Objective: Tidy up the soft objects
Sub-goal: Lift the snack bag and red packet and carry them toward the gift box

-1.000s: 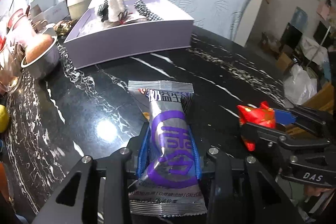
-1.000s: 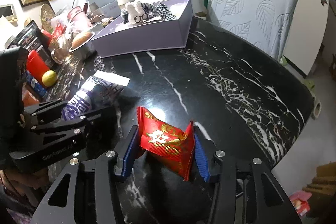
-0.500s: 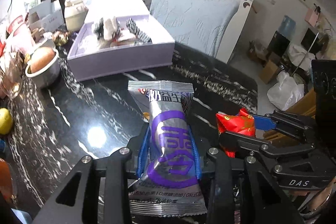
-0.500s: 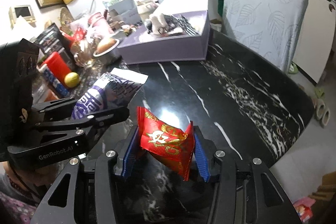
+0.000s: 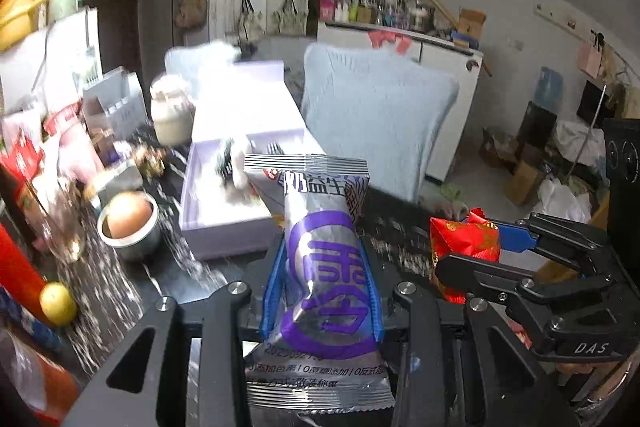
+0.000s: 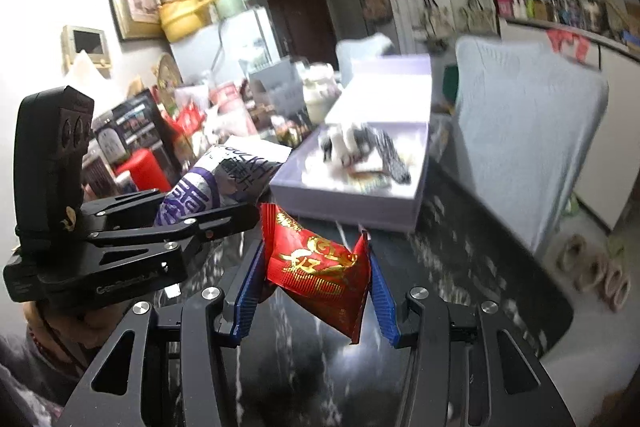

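My left gripper [image 5: 320, 267] is shut on a silver and purple snack packet [image 5: 320, 259] and holds it up above the black marble table [image 5: 120, 291]. My right gripper [image 6: 316, 267] is shut on a red and gold packet [image 6: 320, 267], also lifted off the table. Each gripper shows in the other's view: the right one with the red packet [image 5: 464, 243] at the right, the left one with the purple packet [image 6: 200, 191] at the left. An open lilac box [image 5: 224, 223] with a small plush toy [image 6: 352, 143] stands ahead of both.
A steel bowl with a brown round thing [image 5: 128, 223], a lemon [image 5: 58, 303], a red container [image 6: 144, 171] and jars crowd the table's left side. A chair with a light blue cover [image 5: 380, 115] stands behind the table at the right.
Both grippers have risen and tilted up with their packets; the table has dropped lower in view and the lilac box now looks nearer, straight ahead.
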### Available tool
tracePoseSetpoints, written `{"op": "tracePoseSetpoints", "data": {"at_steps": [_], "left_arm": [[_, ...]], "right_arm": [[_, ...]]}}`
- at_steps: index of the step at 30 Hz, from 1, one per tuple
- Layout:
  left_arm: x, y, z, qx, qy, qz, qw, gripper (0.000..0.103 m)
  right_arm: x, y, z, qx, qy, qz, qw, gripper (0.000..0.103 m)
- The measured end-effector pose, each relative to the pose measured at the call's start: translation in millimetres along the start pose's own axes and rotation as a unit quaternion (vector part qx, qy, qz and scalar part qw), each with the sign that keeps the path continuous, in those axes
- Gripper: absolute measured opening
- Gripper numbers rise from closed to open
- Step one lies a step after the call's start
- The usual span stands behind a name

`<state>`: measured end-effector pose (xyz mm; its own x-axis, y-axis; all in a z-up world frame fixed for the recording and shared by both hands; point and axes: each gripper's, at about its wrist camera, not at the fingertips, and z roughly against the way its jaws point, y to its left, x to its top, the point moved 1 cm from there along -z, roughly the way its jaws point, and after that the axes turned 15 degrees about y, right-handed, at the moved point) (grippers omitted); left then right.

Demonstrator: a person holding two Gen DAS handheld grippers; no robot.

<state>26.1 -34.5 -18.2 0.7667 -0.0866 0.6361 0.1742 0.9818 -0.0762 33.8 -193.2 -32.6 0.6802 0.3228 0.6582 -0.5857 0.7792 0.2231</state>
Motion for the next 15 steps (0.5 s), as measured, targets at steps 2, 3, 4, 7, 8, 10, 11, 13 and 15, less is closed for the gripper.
{"op": "tracePoseSetpoints", "data": {"at_steps": [2, 3, 4, 7, 8, 10, 11, 13, 15], "left_arm": [[11, 3, 6, 0.002, -0.016, 0.0, 0.9999, 0.034], [15, 5, 9, 0.003, -0.023, 0.0, 0.9997, 0.034], [20, 6, 11, 0.005, -0.03, 0.0, 0.9995, 0.034], [40, 12, 17, 0.015, -0.05, -0.001, 0.9986, 0.034], [45, 13, 18, 0.018, -0.055, -0.001, 0.9983, 0.034], [57, 16, 20, 0.021, -0.065, 0.0, 0.9977, 0.034], [64, 19, 21, 0.022, -0.071, 0.001, 0.9972, 0.034], [79, 23, 21, 0.026, -0.08, 0.0, 0.9964, 0.034], [91, 28, 19, 0.027, -0.086, -0.001, 0.9959, 0.034]], "right_arm": [[12, 2, 5, -0.002, -0.014, 0.011, 1.0, 0.049], [17, 3, 8, -0.001, -0.02, 0.015, 1.0, 0.049], [22, 3, 10, 0.001, -0.026, 0.02, 0.999, 0.049], [43, 3, 15, 0.006, -0.039, 0.032, 0.999, 0.049], [51, 2, 17, 0.009, -0.044, 0.036, 0.998, 0.049], [66, 0, 18, 0.013, -0.051, 0.041, 0.998, 0.049], [71, 0, 19, 0.015, -0.054, 0.043, 0.997, 0.049], [87, -3, 19, 0.018, -0.061, 0.047, 0.997, 0.049], [100, -5, 17, 0.018, -0.066, 0.051, 0.996, 0.049]]}}
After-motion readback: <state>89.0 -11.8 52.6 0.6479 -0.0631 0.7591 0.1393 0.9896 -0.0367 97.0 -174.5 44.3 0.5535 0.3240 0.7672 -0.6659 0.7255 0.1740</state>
